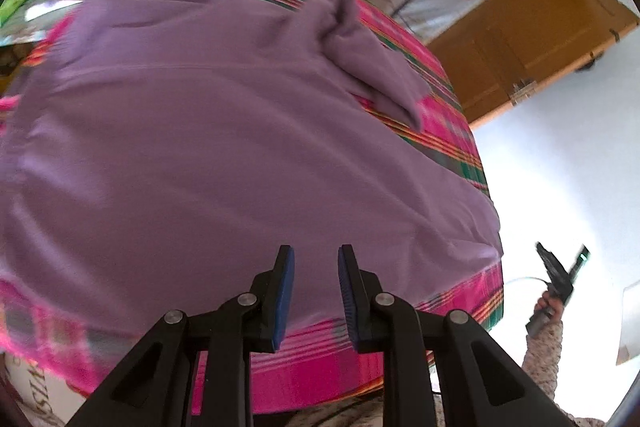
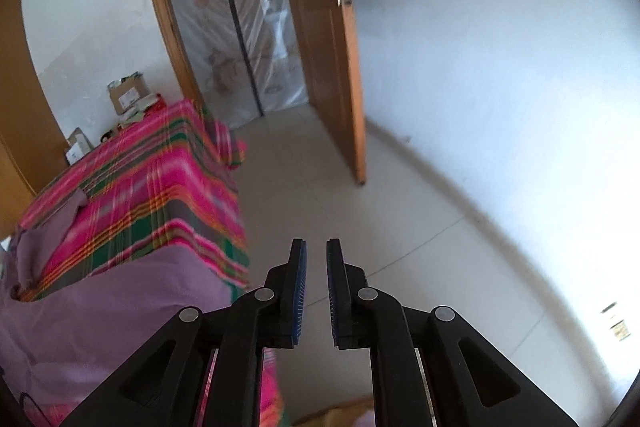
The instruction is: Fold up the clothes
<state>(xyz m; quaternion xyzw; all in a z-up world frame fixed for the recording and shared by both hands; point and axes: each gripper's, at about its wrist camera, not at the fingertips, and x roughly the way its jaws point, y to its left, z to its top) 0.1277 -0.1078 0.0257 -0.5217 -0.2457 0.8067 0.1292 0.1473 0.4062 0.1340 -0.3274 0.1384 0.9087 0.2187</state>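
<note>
Purple sweatshirt [image 1: 224,131] spread flat over striped pink bedcover [image 1: 436,143], hem at the near edge, one sleeve [image 1: 372,67] bunched toward the right edge. Left gripper [image 1: 316,259] hovers above the hem, jaws parted, holding nothing; garment lies straight ahead of it, long axis running away. Right gripper [image 2: 317,251] off the right side over floor [image 2: 360,195], narrowly parted, empty. Left is nearer.

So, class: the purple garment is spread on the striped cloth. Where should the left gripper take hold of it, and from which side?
Grip the purple garment at its near hem, coming in from the table's front edge. That hem lies flat just ahead of the open left gripper, with striped cloth showing below it. The bunched sleeve lies farther off.
</note>
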